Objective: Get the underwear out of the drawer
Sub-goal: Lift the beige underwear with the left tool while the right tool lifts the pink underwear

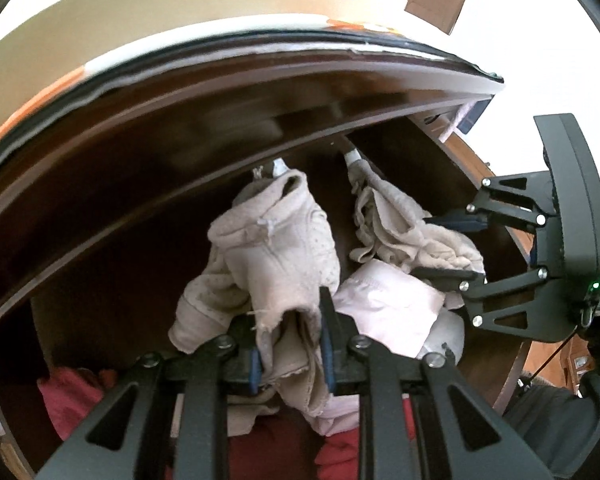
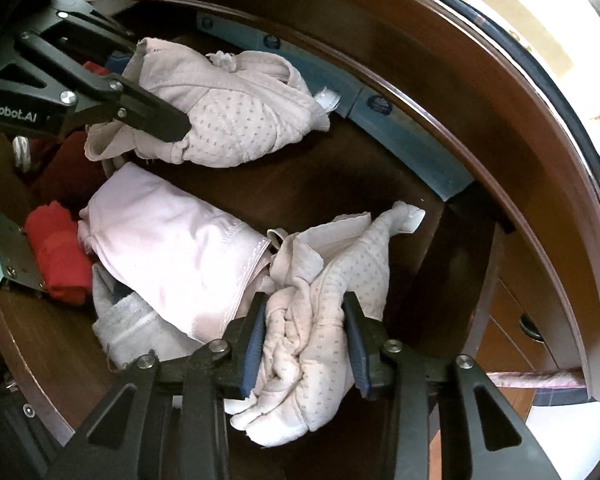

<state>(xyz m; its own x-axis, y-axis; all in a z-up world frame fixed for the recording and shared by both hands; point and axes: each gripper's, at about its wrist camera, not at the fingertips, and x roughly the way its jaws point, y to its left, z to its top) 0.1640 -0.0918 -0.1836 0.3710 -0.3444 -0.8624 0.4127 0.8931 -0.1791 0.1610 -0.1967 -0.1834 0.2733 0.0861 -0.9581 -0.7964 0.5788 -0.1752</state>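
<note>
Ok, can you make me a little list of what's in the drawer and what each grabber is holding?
left gripper: shut on a beige dotted underwear
right gripper: shut on a second beige dotted underwear
drawer: open, dark wood
still lying inside: pale pink folded garment, grey sock, red clothes
progress: both pieces gripped, not yet clear of the drawer

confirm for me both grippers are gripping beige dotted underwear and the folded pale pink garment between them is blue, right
Only the colour is wrong. Both the left gripper and the right gripper grip beige dotted underwear, but the folded garment between them is pale pink, as the right wrist view shows.
</note>
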